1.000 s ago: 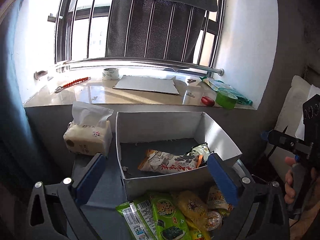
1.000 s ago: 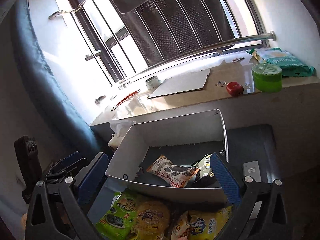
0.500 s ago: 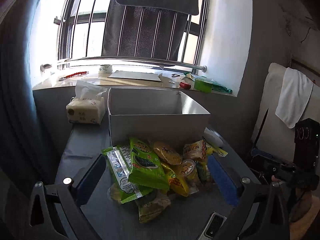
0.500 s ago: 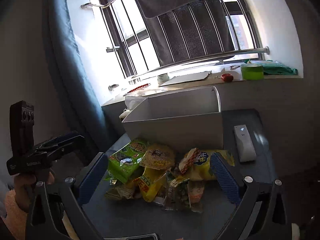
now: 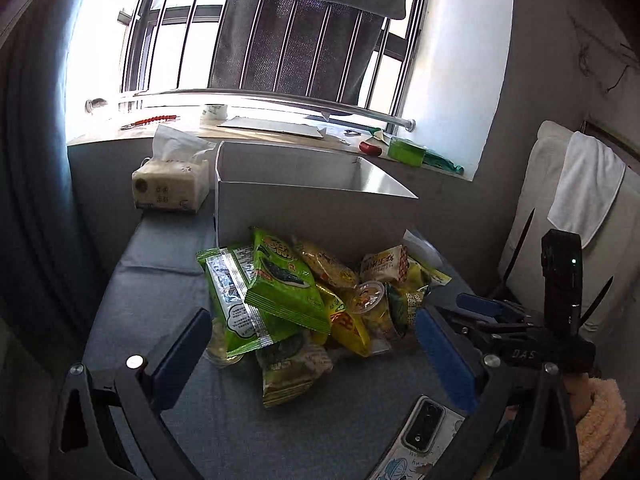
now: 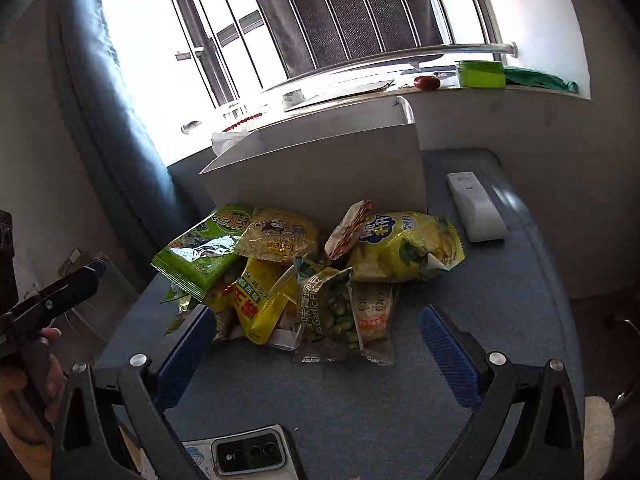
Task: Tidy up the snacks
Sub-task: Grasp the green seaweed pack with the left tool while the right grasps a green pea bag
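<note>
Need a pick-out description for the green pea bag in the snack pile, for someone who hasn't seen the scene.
Start at the big white box on the blue-grey table; the snack pile lies against its near wall. The green pea bag sits at the pile's near edge, closest to the right gripper. Only it has a clear window showing loose green peas, with "Garlic" printed on it.

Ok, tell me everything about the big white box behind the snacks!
The white box looks like cardboard, open on top, with plain tall walls and a sunlit inner side. It stands upright on the blue table, below the windowsill. The snack pile lies against its front wall; a tissue pack sits just beside it. Its inside is hidden.
</note>
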### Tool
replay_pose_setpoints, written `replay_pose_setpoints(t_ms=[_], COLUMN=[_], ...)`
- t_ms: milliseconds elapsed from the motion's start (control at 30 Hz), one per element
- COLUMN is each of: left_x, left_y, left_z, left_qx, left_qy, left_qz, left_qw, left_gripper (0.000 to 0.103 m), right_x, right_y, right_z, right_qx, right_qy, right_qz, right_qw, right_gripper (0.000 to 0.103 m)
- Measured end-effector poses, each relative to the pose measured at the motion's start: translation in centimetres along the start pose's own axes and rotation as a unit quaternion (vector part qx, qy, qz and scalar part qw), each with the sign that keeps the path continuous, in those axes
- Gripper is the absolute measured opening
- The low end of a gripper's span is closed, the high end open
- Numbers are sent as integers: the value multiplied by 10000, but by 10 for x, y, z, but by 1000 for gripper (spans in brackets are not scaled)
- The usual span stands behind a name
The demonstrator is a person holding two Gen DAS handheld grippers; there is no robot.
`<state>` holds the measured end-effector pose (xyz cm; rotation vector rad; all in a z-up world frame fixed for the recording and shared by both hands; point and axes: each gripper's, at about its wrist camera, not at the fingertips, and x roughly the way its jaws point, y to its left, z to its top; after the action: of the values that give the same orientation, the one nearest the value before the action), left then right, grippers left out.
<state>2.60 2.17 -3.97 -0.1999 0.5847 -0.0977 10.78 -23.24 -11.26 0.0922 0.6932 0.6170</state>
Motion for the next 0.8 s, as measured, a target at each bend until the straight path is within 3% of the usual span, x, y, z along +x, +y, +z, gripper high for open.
replay_pose_setpoints(t_ms=[233, 267, 300, 333, 567, 667, 800], left_x=[6, 9, 11, 14, 33, 53, 83], left_y=[8, 9, 10, 11, 9, 1, -15], left_z=[0, 0, 0, 0, 7, 17, 26], left_qx=[-65, -66, -68, -75, 156, 516, 1222], left_qy=[90, 115, 153, 206, 415, 666, 884], left_qz=[79, 87, 107, 142, 218, 577, 1059], left_qw=[9999, 9999, 9998, 9997, 9988, 9948, 9829], left_gripper=[103, 103, 103, 103, 103, 103, 103], right_x=[49, 54, 61, 65, 37, 17, -5], right_y=[-3, -3, -4, -5, 2, -3, -3], right_z=[8, 8, 8, 8, 6, 6, 3], right_qx=[-64, -70, -92, -138, -304, -54, -149], right_qy=[448, 567, 721, 796, 510, 353, 217], right_qz=[128, 144, 159, 136, 327, 469, 228], right_qw=[9989, 9983, 9972, 9966, 9977, 9983, 9994], right_gripper=[102, 90, 56, 41, 42, 42, 42])
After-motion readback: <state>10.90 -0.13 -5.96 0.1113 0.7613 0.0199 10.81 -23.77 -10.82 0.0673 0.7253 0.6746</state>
